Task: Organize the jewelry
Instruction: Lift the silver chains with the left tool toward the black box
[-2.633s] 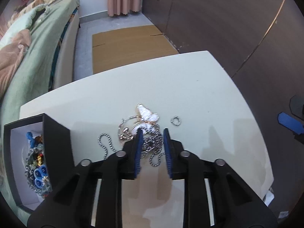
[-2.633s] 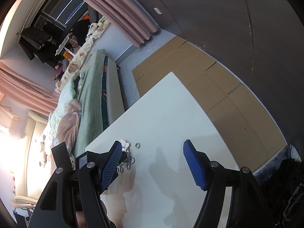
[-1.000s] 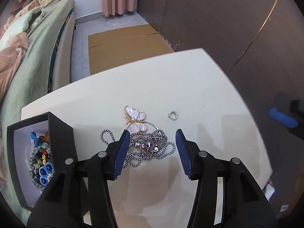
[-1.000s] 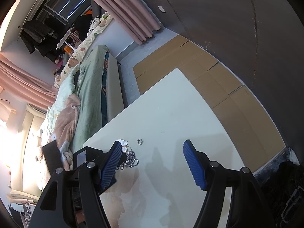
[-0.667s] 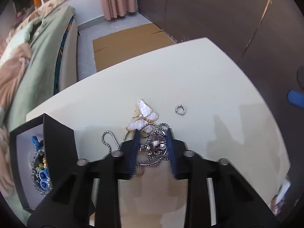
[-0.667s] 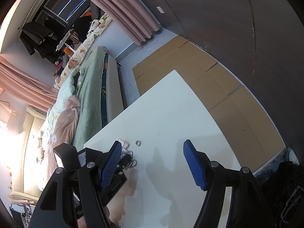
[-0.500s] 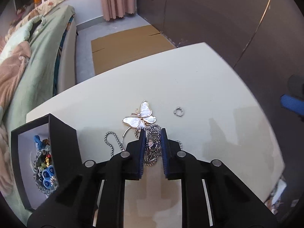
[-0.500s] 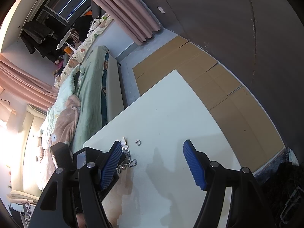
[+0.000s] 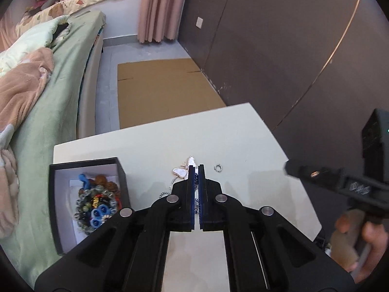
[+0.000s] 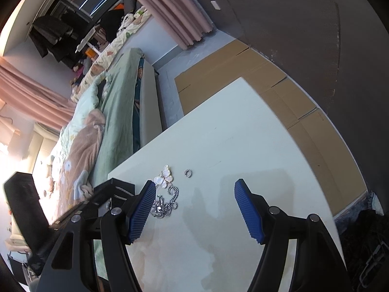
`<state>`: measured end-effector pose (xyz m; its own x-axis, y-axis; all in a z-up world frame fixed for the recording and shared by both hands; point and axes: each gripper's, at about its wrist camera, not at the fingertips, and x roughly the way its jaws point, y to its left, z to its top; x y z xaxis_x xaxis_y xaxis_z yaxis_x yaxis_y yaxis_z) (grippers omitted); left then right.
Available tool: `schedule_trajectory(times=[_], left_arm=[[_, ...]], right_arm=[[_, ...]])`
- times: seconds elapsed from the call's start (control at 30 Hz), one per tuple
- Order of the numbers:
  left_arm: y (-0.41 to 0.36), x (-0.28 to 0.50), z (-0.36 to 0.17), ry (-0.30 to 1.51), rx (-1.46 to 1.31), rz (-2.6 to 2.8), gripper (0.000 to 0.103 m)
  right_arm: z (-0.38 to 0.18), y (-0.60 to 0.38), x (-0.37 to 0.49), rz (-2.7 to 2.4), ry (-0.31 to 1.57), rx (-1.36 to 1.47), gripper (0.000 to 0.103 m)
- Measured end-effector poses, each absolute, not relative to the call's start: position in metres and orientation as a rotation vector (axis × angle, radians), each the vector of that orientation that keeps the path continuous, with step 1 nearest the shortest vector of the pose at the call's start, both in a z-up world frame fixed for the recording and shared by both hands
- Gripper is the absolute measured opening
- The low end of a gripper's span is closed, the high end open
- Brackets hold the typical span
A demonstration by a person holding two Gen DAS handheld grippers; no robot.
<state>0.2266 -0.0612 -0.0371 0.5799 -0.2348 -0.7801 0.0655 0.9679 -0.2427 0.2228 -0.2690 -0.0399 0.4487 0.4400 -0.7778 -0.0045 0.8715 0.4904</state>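
My left gripper [image 9: 196, 168] is shut on a silver chain [image 9: 196, 203], which hangs between its blue pads above the white table [image 9: 243, 146]. A white butterfly brooch [image 9: 182, 169] lies just beyond the fingertips. A small silver ring [image 9: 218, 168] lies to its right. A black jewelry box [image 9: 85, 202] with beads and blue pieces stands open at the left. In the right wrist view the chain pile [image 10: 165, 203], the brooch [image 10: 165, 176] and the ring [image 10: 188, 173] show ahead-left. My right gripper [image 10: 194, 206] is open and empty above the table.
A bed with green and pink bedding [image 9: 36, 97] runs along the table's left side. Flattened cardboard [image 9: 160, 90] lies on the floor beyond the table. A dark wall [image 9: 279, 48] stands to the right. The right gripper's body and the hand holding it [image 9: 352, 194] are at the right edge.
My left gripper opened over the chain pile, came down, closed on the chain and has risen with it. The right gripper stayed open and nearly still.
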Motion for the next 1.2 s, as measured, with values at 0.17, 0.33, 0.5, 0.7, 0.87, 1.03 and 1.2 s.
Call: schedule_trajectory(times=[0.17, 0.33, 0.5, 0.7, 0.87, 1.03, 1.2], left_arm=[[-0.042, 0.213, -0.012, 0.871, -0.245, -0.185, 0.003], [-0.026, 0.204, 0.010, 0.810, -0.281, -0.189, 0.003], [0.000, 0.206, 0.013, 0.791, -0.318, -0.157, 0.003], [0.033, 0.215, 0.010, 0.782, -0.358, -0.111, 0.003], [0.048, 0.222, 0.012, 0.770, -0.381, -0.105, 0.003], [0.052, 0.216, 0.019, 0.752, -0.401, -0.112, 0.003], [0.044, 0.207, 0.032, 0.732, -0.384, -0.122, 0.003]], right_arm=[[-0.050, -0.251, 0.227, 0.283, 1.101, 0.410, 0.066], [-0.069, -0.227, 0.237, 0.287, 1.124, 0.329, 0.049], [-0.082, -0.210, 0.246, 0.269, 1.135, 0.265, 0.041], [-0.088, -0.194, 0.259, 0.242, 1.132, 0.221, 0.036], [-0.097, -0.179, 0.268, 0.213, 1.149, 0.168, 0.031], [-0.103, -0.157, 0.269, 0.163, 1.144, 0.008, 0.022], [-0.101, -0.164, 0.271, 0.172, 1.128, 0.029, 0.012]])
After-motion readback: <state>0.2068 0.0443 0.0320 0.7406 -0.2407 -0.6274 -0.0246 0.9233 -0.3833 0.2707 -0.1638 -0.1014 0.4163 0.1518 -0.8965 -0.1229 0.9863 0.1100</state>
